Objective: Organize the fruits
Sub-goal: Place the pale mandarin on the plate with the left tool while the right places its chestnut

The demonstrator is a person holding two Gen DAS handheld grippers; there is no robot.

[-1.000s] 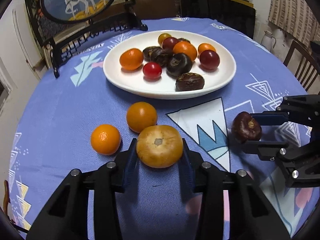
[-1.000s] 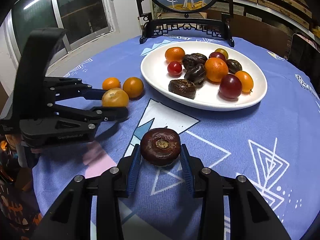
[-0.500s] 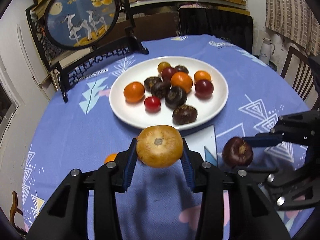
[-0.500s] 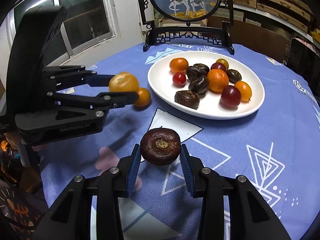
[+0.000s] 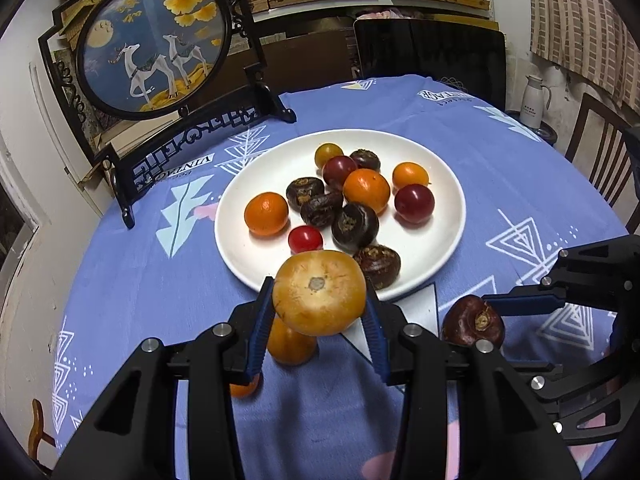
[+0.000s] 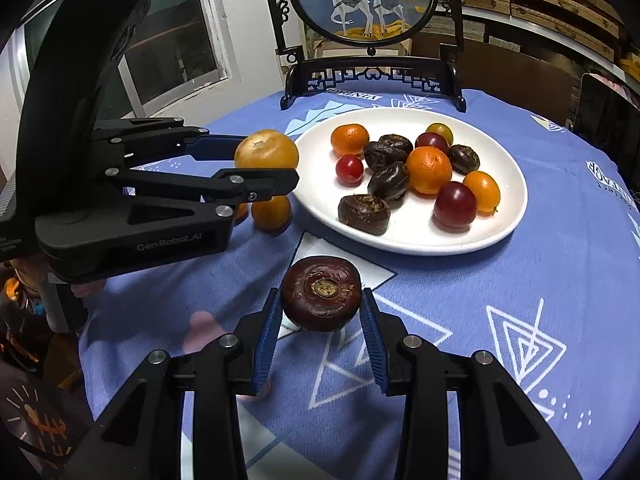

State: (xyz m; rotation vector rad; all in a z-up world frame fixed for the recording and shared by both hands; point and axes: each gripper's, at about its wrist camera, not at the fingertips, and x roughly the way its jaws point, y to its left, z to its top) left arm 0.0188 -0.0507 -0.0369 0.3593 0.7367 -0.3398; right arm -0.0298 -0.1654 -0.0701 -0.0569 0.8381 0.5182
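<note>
My left gripper point(image 5: 319, 312) is shut on a yellow-orange round fruit point(image 5: 319, 293) and holds it in the air just short of the near rim of the white plate point(image 5: 256, 256); it also shows in the right wrist view point(image 6: 266, 154). My right gripper point(image 6: 320, 316) is shut on a dark brown water chestnut point(image 6: 321, 293), lifted a little above the cloth; it shows in the left wrist view point(image 5: 473, 322). The plate point(image 6: 508, 220) holds several oranges, red tomatoes and dark chestnuts. Two oranges lie on the cloth, one point(image 5: 290, 344) under my left gripper, one point(image 5: 244, 390) mostly hidden.
A round table with a blue patterned cloth point(image 5: 152, 280). A black-framed deer screen point(image 5: 154, 40) stands behind the plate. Chairs point(image 5: 600, 160) and a white jug point(image 5: 534, 102) stand at the right beyond the table, a window point(image 6: 168, 48) at the left.
My left gripper has lifted the yellow-orange fruit off the cloth and carried it toward the plate. My right gripper has risen slightly with the chestnut.
</note>
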